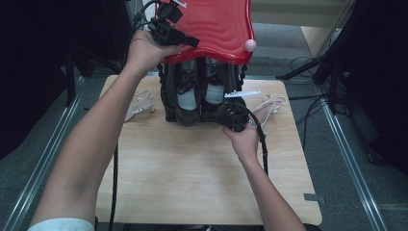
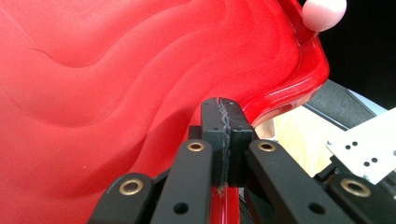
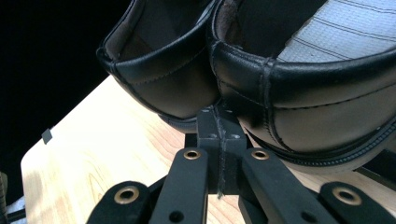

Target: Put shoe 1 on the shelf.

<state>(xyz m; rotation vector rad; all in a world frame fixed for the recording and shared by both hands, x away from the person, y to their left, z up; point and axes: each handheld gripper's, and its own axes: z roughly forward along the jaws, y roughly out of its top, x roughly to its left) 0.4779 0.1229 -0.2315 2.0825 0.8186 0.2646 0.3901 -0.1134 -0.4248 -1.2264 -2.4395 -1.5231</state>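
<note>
1. The left claw [image 1: 185, 39] is clamped on the near edge of the red lid [image 1: 216, 24], holding it tilted up over the black box [image 1: 169, 103] at the desk's [image 1: 192, 168] 12 o'clock. The grip is thin; if the rim slips, the lid drops onto the shoes.
2. The right claw [image 3: 218, 122] is pressed shut on nothing, its tip nosing the heels of the black shoes [image 1: 199, 96], which stand in the box. Closed like this it can only push, so the pair may jam deeper or tip.
3. White sandals [image 1: 140, 103] lie at 9 and 3 o'clock of the box; a sweeping forearm could knock them off.
4. The right cable [image 1: 262, 139] trails near the hand and could snag.
</note>
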